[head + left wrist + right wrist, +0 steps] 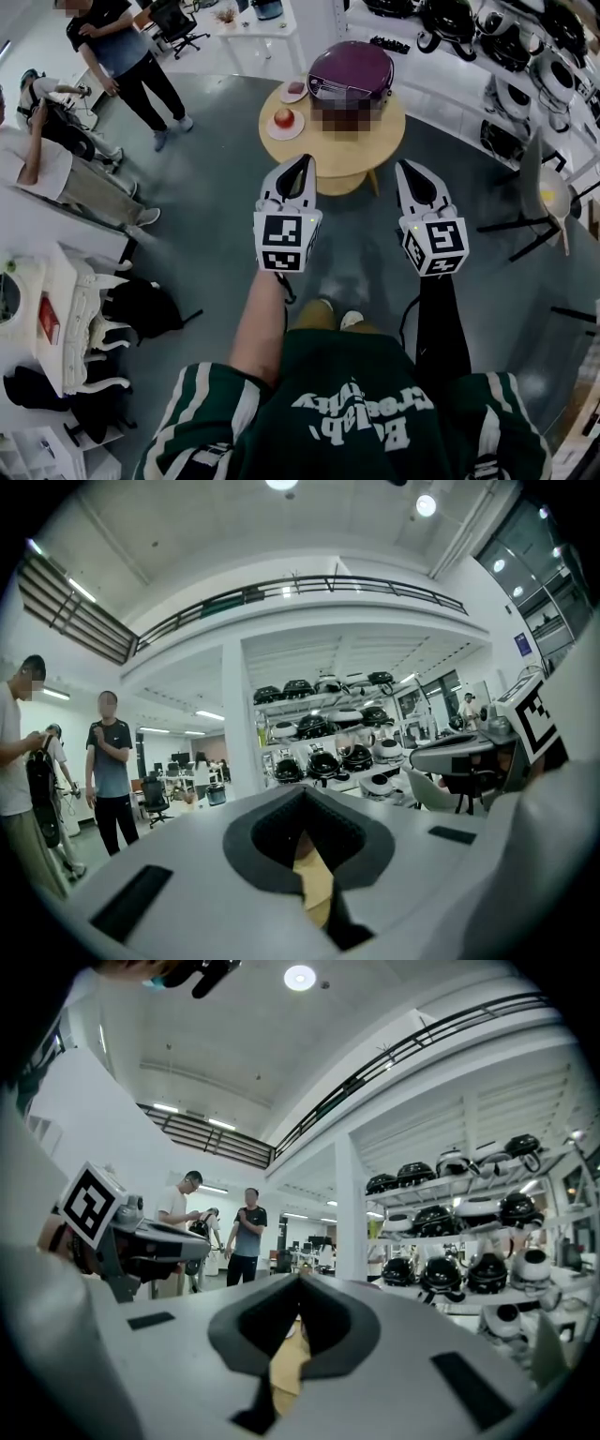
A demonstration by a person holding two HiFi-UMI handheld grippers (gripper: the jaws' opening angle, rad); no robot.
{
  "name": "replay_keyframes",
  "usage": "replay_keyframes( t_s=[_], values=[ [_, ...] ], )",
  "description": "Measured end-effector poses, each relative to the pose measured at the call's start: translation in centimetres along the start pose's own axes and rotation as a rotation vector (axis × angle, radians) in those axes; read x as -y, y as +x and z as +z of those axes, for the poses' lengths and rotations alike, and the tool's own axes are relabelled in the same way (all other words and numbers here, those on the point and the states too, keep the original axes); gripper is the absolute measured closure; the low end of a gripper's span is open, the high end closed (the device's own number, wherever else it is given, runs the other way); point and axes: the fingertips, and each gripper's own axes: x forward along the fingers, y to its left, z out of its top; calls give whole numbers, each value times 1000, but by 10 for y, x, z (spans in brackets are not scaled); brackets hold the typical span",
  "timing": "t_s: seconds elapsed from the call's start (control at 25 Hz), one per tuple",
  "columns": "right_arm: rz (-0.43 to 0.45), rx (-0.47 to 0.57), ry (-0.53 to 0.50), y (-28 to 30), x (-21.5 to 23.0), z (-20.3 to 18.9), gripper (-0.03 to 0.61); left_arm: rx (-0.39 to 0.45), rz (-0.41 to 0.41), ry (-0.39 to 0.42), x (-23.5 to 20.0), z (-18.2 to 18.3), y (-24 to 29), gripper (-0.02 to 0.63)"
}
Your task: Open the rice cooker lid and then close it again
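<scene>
The purple rice cooker (pixel 352 70) stands on the far side of a round wooden table (pixel 375 141) with its lid down. A mosaic patch covers its front. My left gripper (pixel 306 161) and right gripper (pixel 403 167) hang side by side in the air over the grey floor, short of the table's near edge and pointing toward it. Both are shut with nothing between the jaws. In the left gripper view the gripper (pixel 302 799) points level across the room, and so does the gripper (pixel 300 1283) in the right gripper view. Neither of these two views shows the cooker.
A plate with a red apple (pixel 284 120) and a second small plate (pixel 293 91) lie on the table's left part. Shelves of cookers (pixel 506 42) run along the back right, with a chair (pixel 539 187) below. Two people (pixel 122 52) stand at the left, beside white furniture (pixel 66 319).
</scene>
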Motion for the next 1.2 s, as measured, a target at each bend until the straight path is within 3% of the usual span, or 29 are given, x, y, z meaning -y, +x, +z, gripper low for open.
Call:
replay_keyframes(
  t_s=[0.36, 0.6, 1.2],
  values=[
    [-14, 8, 9, 80, 42, -4, 574, 19, -29, 14, -29, 3, 87, 614],
    [-28, -4, 6, 165, 67, -7, 574, 27, -86, 80, -61, 2, 164, 614],
    [-96, -101, 13, 352, 124, -38, 574, -4, -244, 69, -138, -23, 354, 614]
  ],
)
